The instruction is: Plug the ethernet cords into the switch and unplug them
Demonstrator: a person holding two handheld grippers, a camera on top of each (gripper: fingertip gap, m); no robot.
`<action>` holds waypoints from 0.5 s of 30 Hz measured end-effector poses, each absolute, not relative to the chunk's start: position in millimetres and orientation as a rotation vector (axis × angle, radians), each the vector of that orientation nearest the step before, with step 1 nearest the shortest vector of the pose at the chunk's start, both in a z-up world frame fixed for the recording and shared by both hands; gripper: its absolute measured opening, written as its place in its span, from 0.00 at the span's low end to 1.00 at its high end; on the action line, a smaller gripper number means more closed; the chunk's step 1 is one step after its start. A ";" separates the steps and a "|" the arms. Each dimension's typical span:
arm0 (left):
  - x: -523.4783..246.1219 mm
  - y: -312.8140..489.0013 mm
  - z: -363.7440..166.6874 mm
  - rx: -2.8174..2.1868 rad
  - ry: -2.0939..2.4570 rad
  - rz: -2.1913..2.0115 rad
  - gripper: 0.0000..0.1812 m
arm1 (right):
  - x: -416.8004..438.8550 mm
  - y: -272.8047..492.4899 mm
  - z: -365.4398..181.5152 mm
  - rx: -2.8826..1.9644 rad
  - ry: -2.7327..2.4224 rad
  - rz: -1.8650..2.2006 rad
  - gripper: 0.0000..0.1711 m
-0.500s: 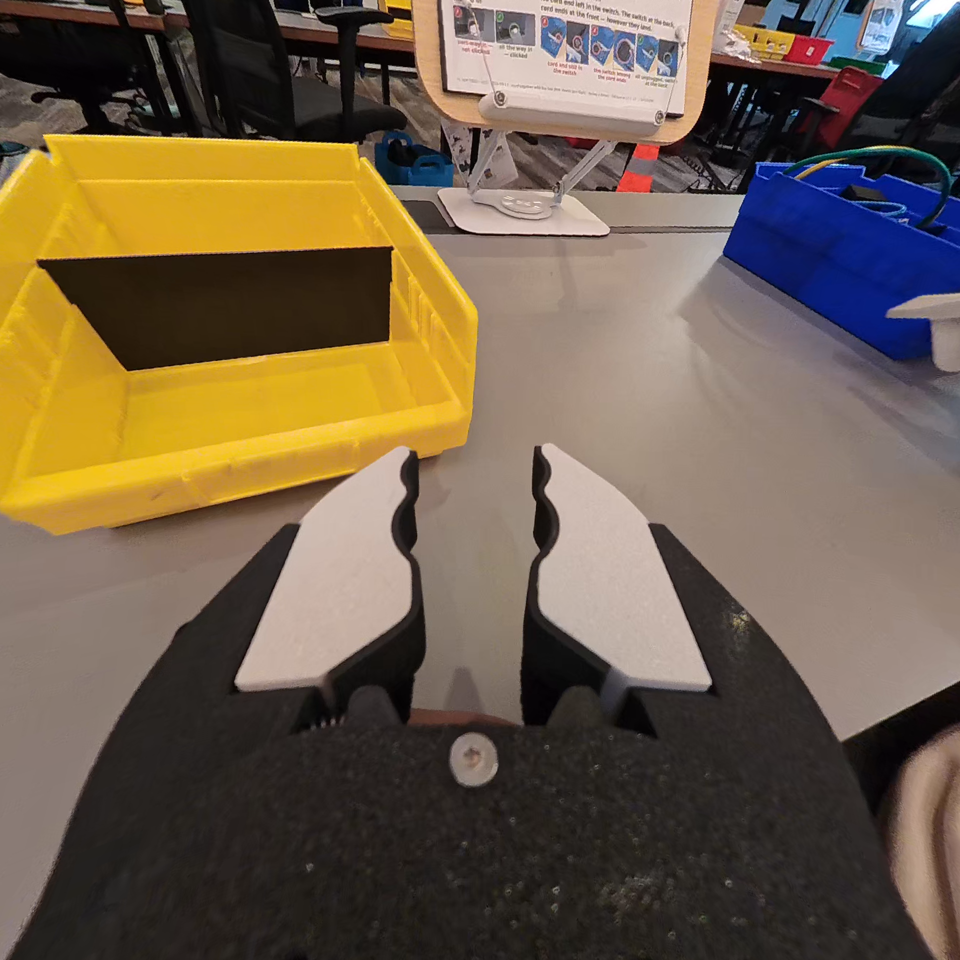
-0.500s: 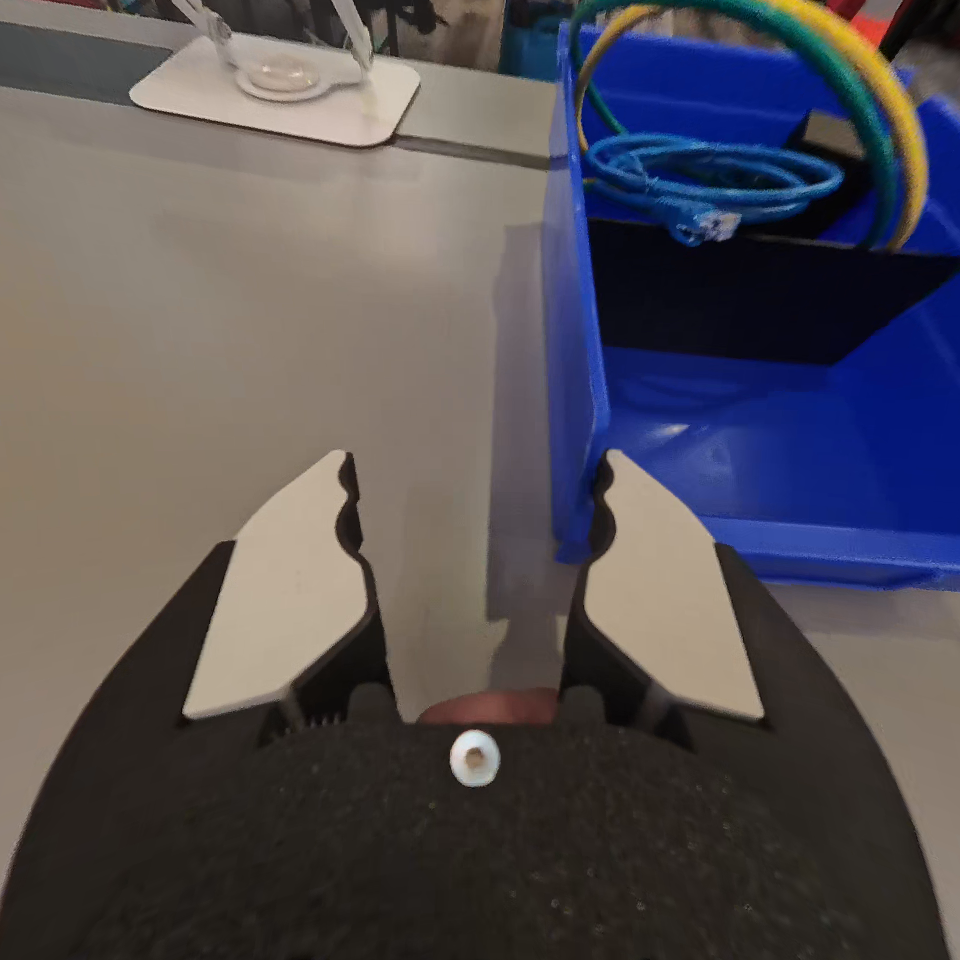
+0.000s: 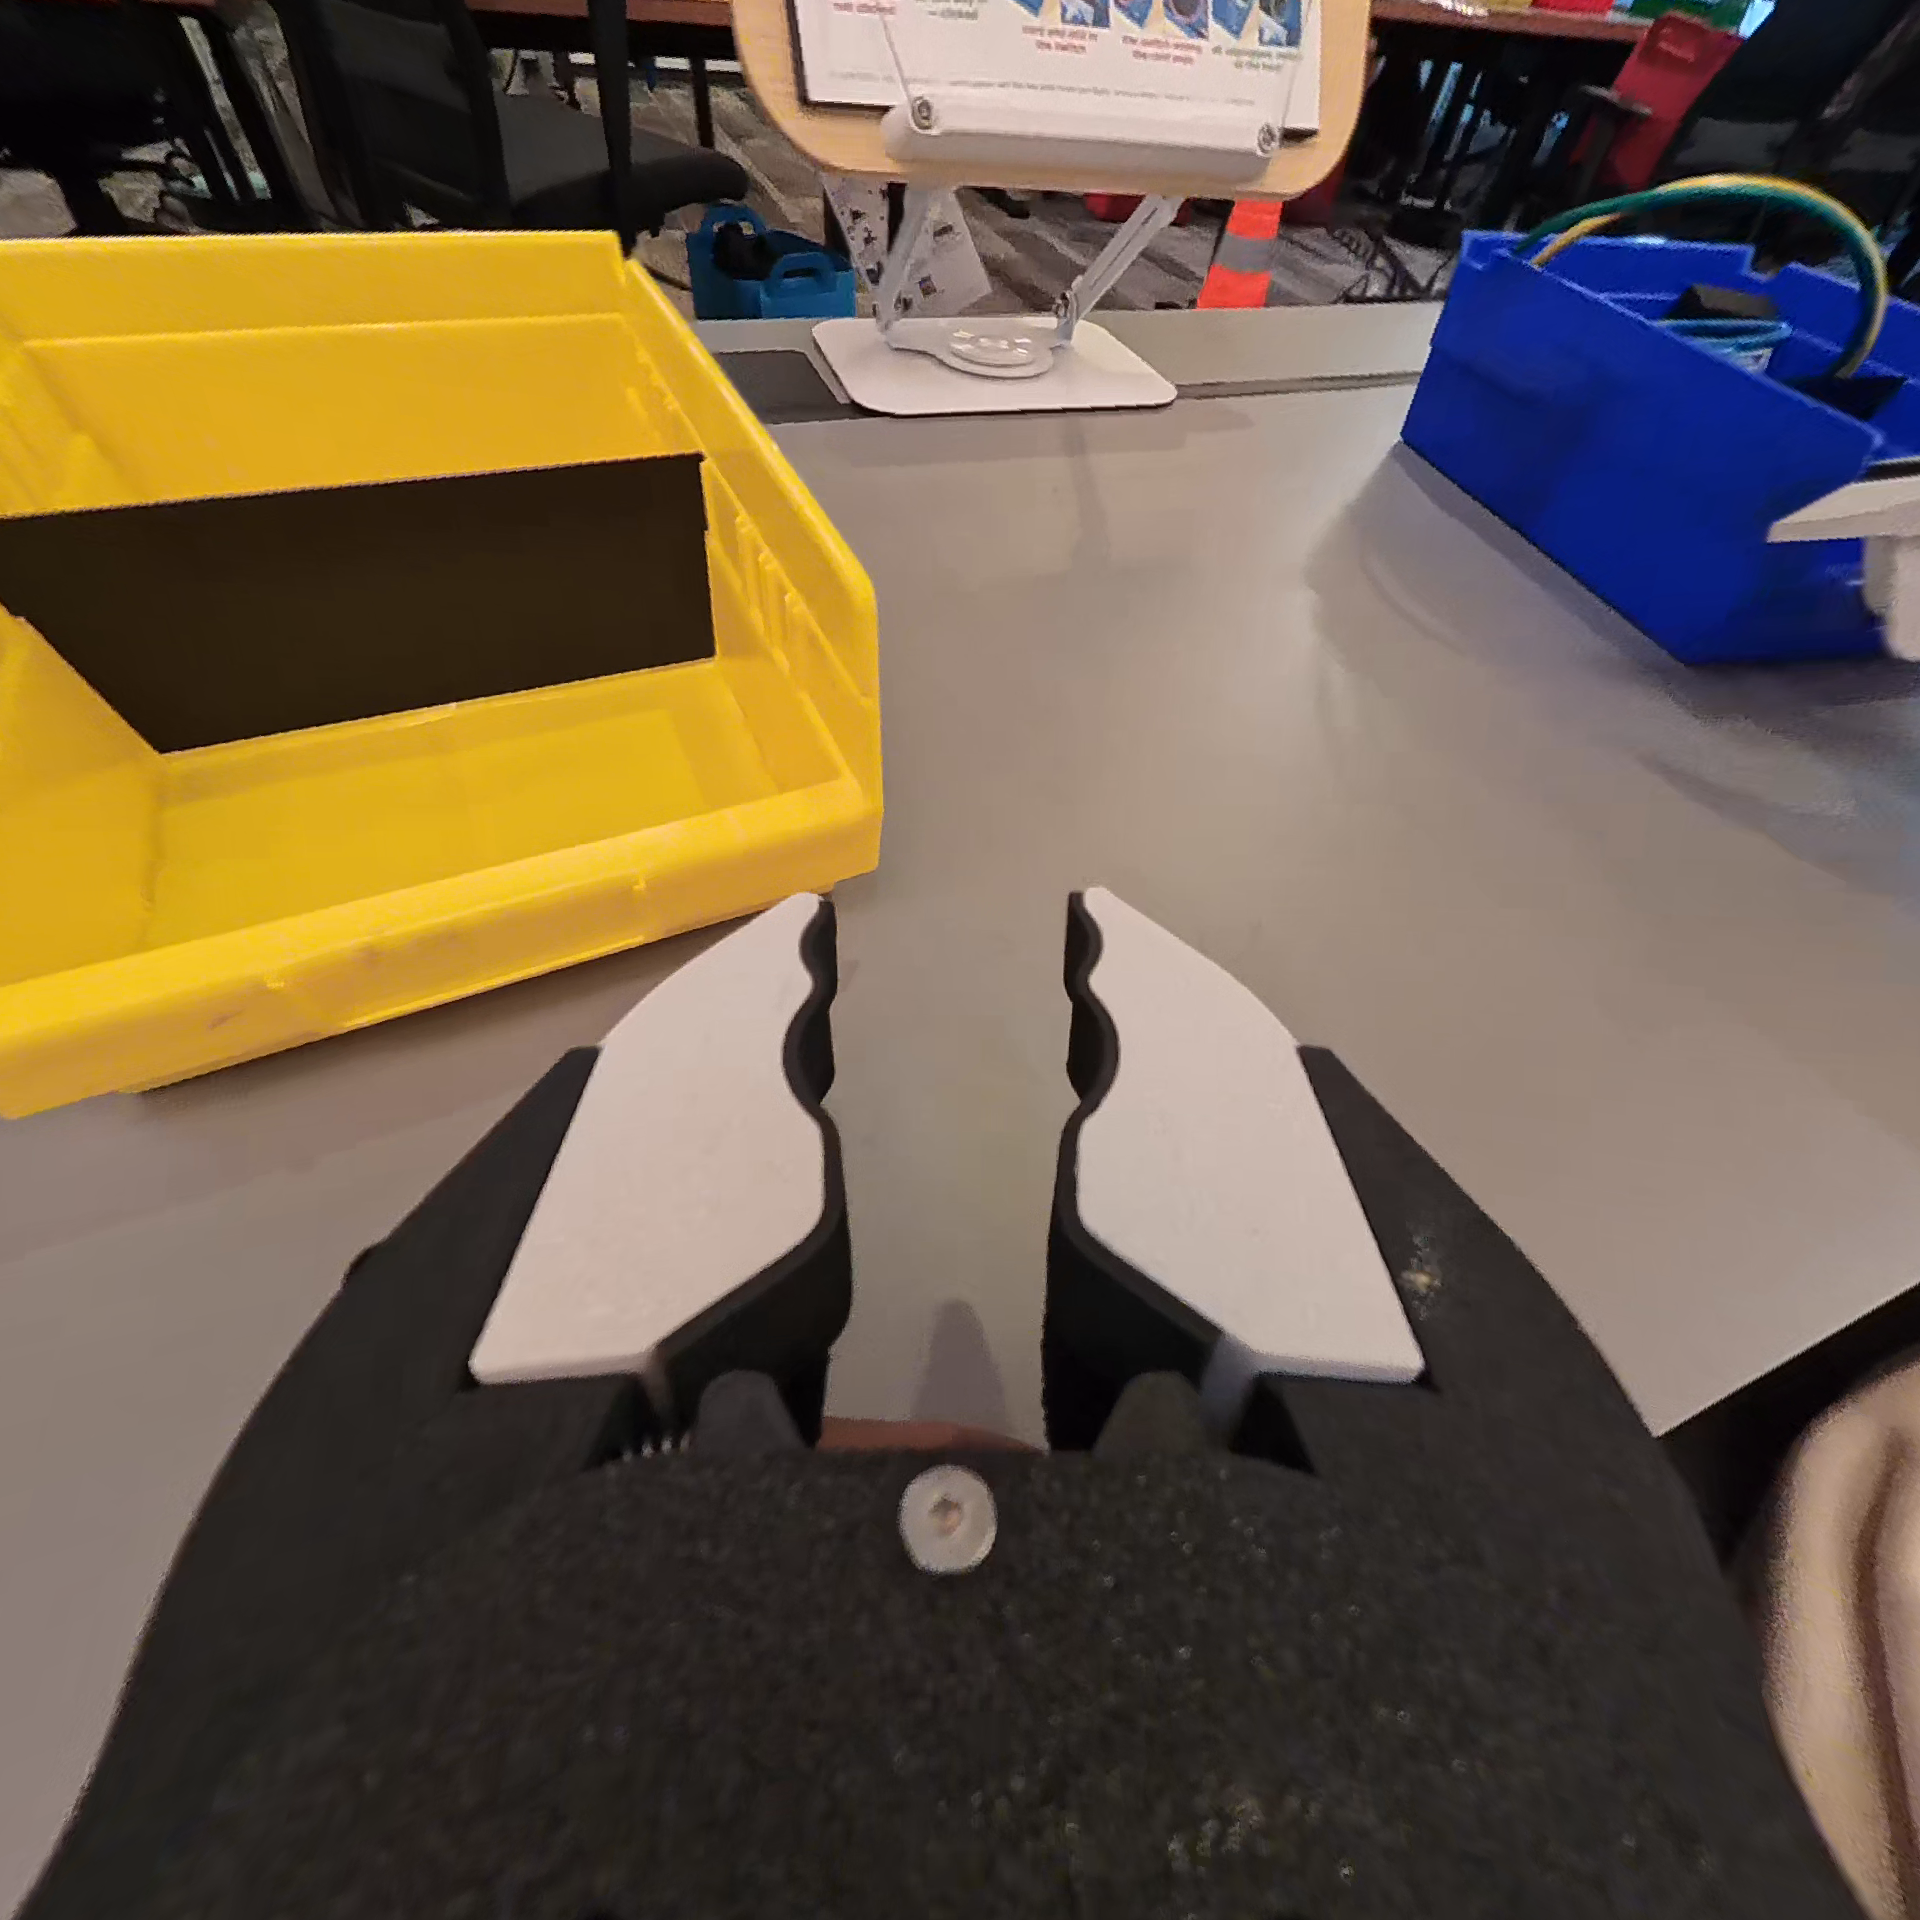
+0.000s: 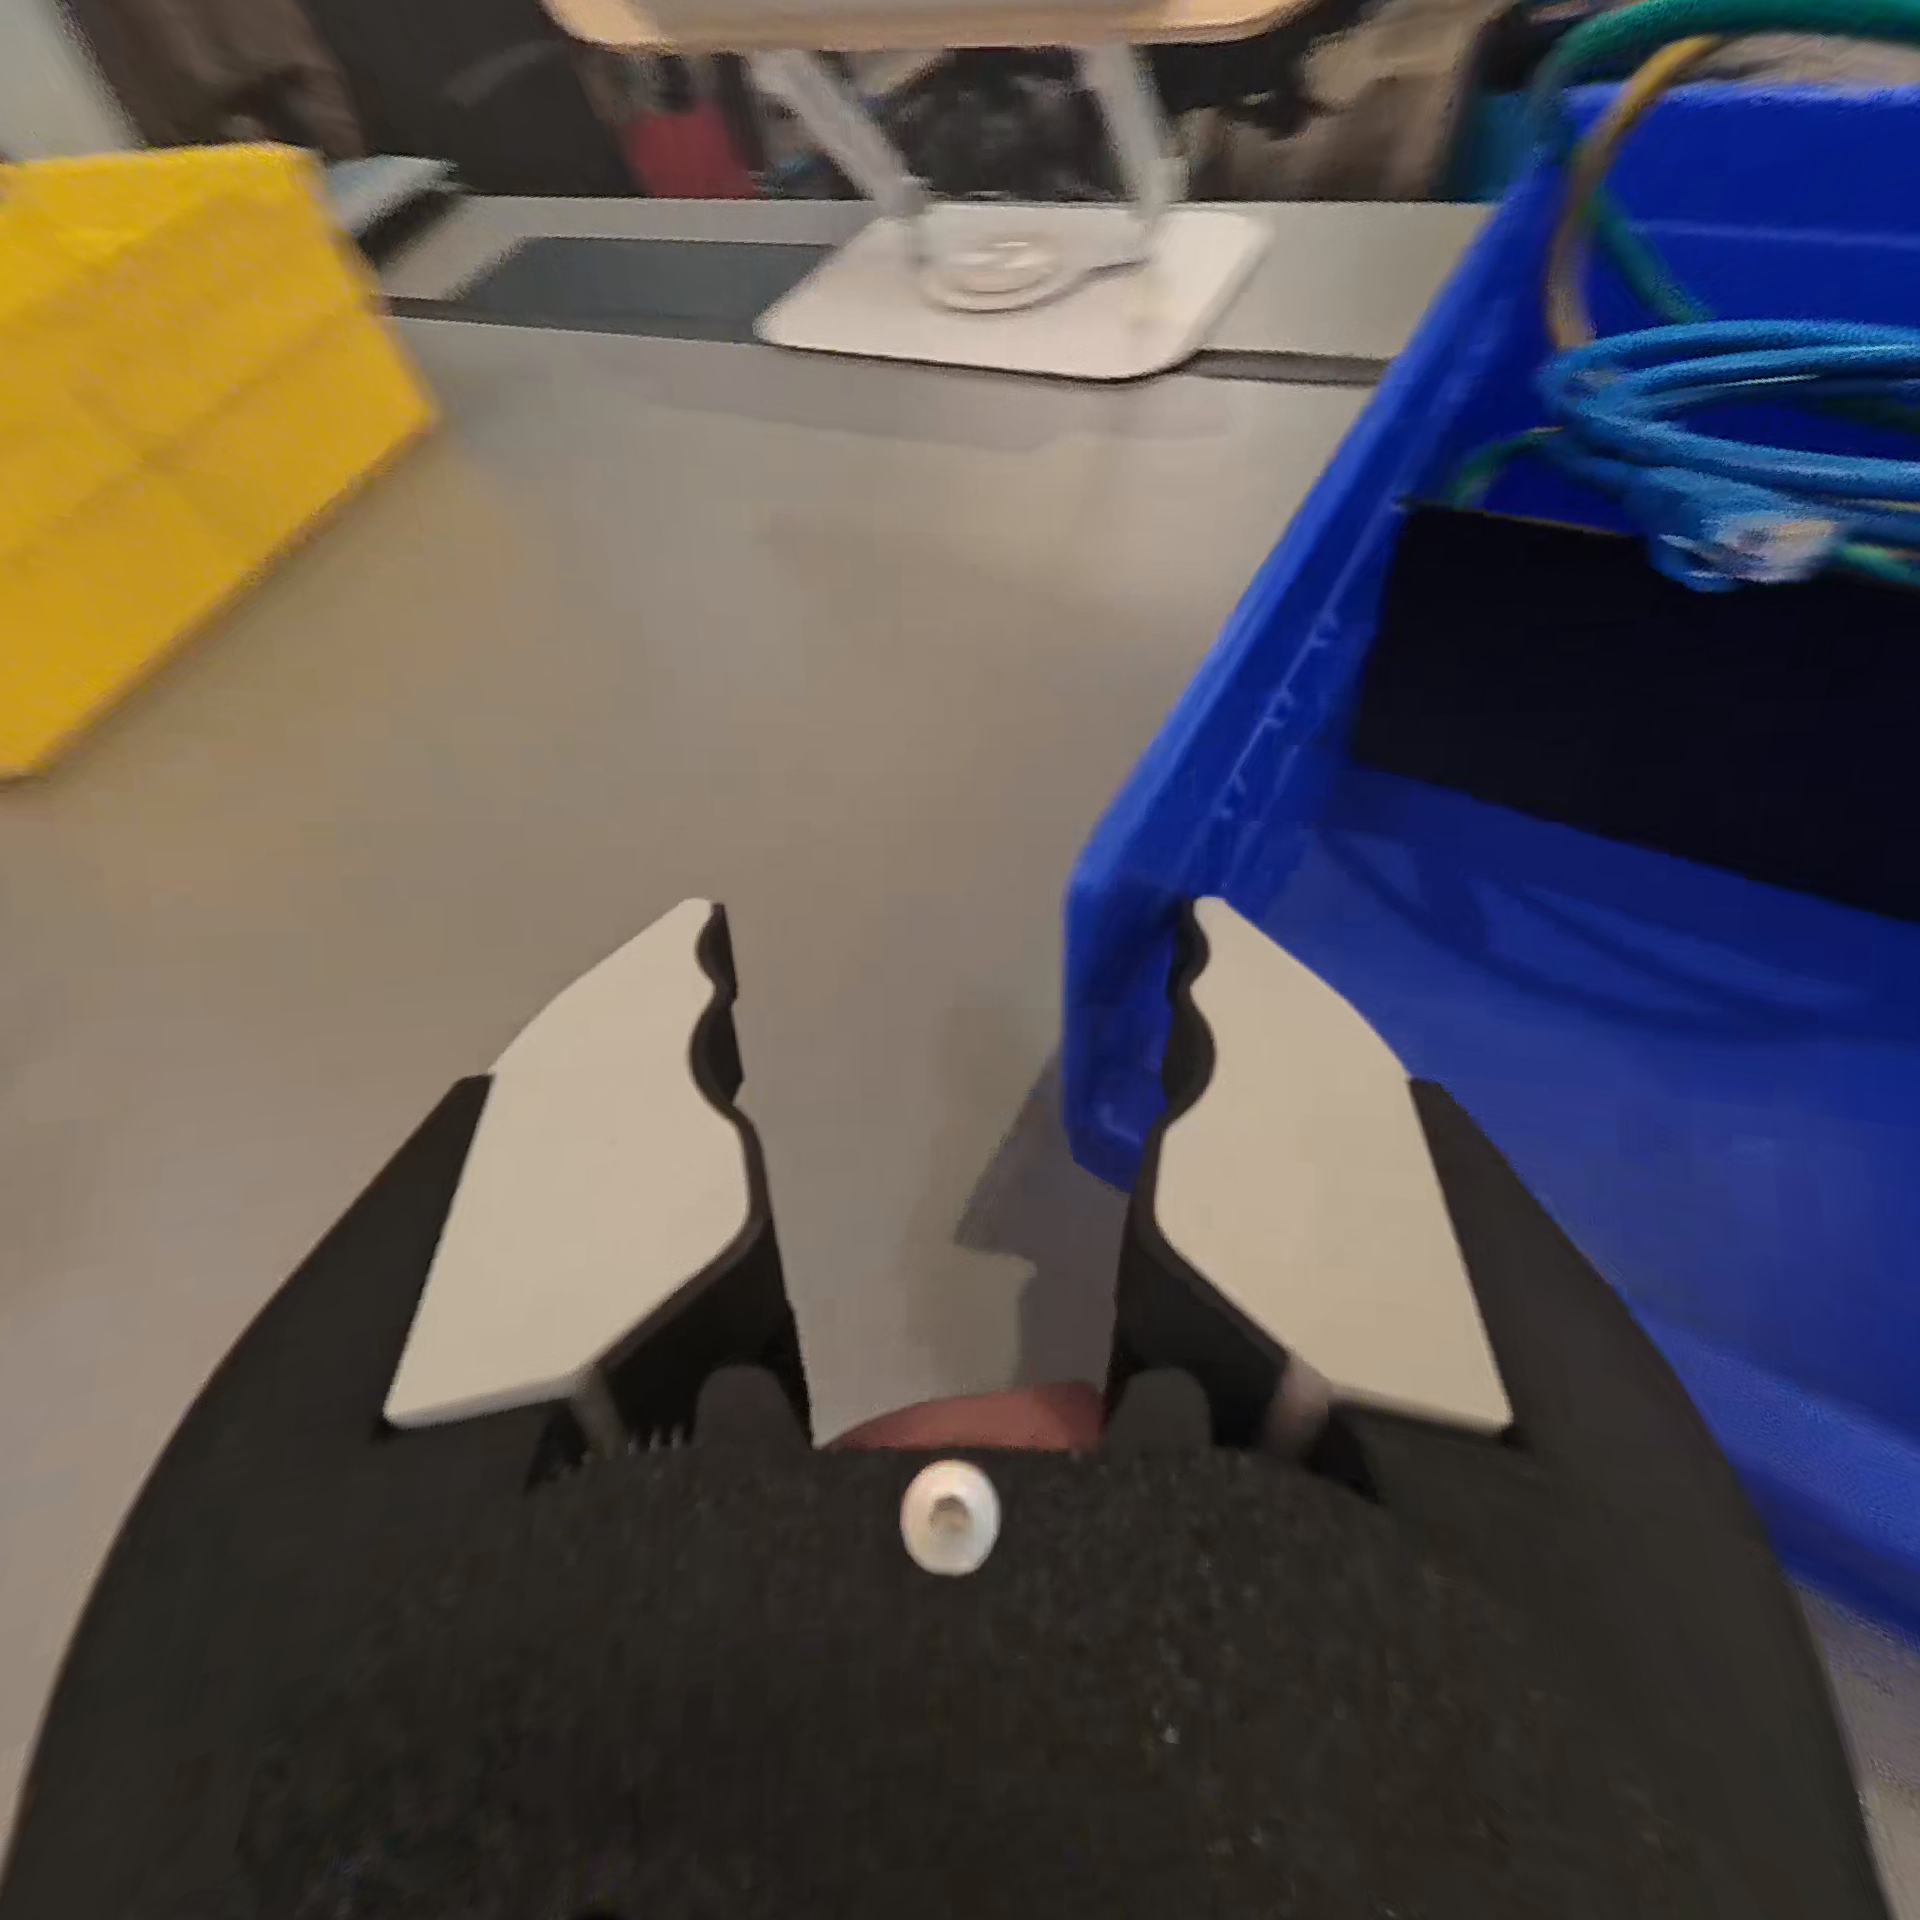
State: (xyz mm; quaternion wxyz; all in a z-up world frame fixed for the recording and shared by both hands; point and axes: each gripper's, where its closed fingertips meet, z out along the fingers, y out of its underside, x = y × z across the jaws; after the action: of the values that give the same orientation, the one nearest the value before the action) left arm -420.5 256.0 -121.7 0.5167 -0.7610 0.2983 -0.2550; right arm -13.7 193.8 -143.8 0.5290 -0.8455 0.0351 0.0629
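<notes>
I see the blue ethernet cord coiled in the rear compartment of the blue bin, behind a black divider, its clear plug hanging over the divider's top edge. A green cord and a yellow cord arch up out of the same compartment. I cannot make out a switch for certain in either view. My right gripper hovers over the grey worktop at the bin's near left corner, jaws wide and holding nothing; this view is blurred. My left gripper sits just beside the yellow bin, jaws moderately apart and empty. That bin has a black divider too. Between the bins, at the worktop's far edge, stands a white stand carrying an instruction board.
</notes>
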 end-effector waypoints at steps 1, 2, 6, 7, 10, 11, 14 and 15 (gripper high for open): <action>-418.4 254.8 -121.8 -1.820 0.734 -0.601 0.23 | -34.7 187.9 -141.4 -2.014 0.018 0.263 0.42; -415.6 253.8 -121.6 -1.812 0.750 -0.594 0.23 | -59.1 178.7 -138.7 -2.004 -0.067 0.378 0.35; -393.2 247.3 -120.9 -1.782 0.828 -0.634 0.23 | -130.6 140.2 -122.7 -1.923 -0.227 0.566 0.33; -384.6 244.2 -121.3 -1.772 0.861 -0.651 0.23 | -142.3 131.9 -116.7 -1.902 -0.266 0.540 0.33; -350.5 229.9 -120.0 -1.722 0.957 -0.742 0.24 | -161.6 116.7 -97.2 -1.827 -0.292 0.403 0.32; -335.6 224.1 -118.3 -1.700 0.986 -0.793 0.24 | -164.2 112.9 -94.0 -1.818 -0.283 0.361 0.33; -281.9 209.4 -119.5 -1.678 1.078 -0.932 0.26 | -149.4 106.1 -87.5 -1.775 -0.185 0.167 0.35; -261.6 204.6 -121.0 -1.680 1.104 -0.975 0.27 | -130.5 102.4 -82.1 -1.741 -0.093 0.048 0.33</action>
State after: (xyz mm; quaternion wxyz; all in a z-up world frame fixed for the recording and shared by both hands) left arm -261.6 204.6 -121.0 0.4385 -0.6759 0.4441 -0.3921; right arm -130.5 102.4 -82.1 0.6432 -0.7643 -0.0410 0.0212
